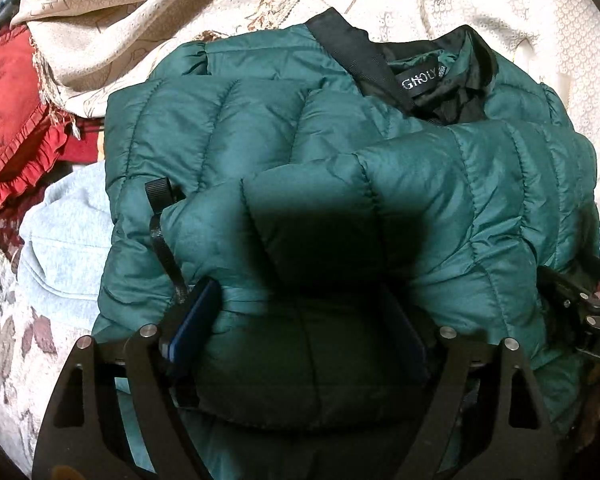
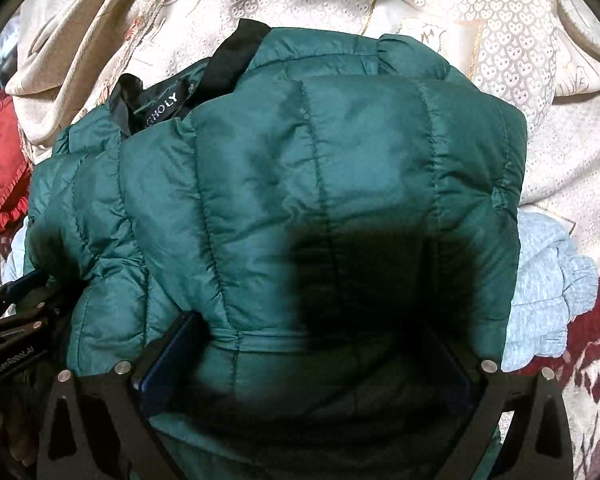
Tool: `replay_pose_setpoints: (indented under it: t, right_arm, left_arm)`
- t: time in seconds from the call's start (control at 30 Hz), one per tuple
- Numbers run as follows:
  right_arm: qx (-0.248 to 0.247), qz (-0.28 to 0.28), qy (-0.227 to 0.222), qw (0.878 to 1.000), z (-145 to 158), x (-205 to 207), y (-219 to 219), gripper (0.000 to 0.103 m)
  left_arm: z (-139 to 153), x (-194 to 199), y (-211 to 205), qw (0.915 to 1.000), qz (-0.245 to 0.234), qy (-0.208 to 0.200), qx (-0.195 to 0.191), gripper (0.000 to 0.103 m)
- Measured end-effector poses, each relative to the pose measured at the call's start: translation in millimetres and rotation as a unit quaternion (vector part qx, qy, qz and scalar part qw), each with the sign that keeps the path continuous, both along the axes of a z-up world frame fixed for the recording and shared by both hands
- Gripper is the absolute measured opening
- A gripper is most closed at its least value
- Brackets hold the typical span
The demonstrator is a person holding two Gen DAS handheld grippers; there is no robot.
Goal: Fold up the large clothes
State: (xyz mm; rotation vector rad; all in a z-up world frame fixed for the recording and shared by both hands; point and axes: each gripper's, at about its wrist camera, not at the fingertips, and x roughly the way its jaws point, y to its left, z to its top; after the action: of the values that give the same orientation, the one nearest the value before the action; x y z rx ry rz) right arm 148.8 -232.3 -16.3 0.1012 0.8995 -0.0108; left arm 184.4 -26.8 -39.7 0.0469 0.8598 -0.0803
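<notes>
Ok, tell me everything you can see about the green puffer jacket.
The green puffer jacket is quilted, shiny, nylon-looking, with a black collar and a black neck label. It lies folded into a puffy bundle, sleeves crossed over the front, on a cream patterned cloth and a grey garment. Its near edge bulges between the fingers of the left gripper and right gripper.

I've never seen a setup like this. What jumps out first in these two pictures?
A puffy green quilted jacket fills the middle of both views, folded into a bundle with its black collar label showing at the top. Black tongs with blue pads straddle its near edge. It lies on a cream patterned bedspread, with a pale blue garment peeking out beneath.
</notes>
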Motion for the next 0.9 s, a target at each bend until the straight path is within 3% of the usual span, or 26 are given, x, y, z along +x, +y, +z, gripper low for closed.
replay_pose_setpoints:
  t: [0.9]
  right_arm:
    - [0.001, 0.000, 0.000, 1.000, 1.3, -0.2, -1.1, 0.103]
  left_arm:
    - [-3.1, 5.5, 6.3, 1.0000, 0.000, 0.001, -0.009, 0.085]
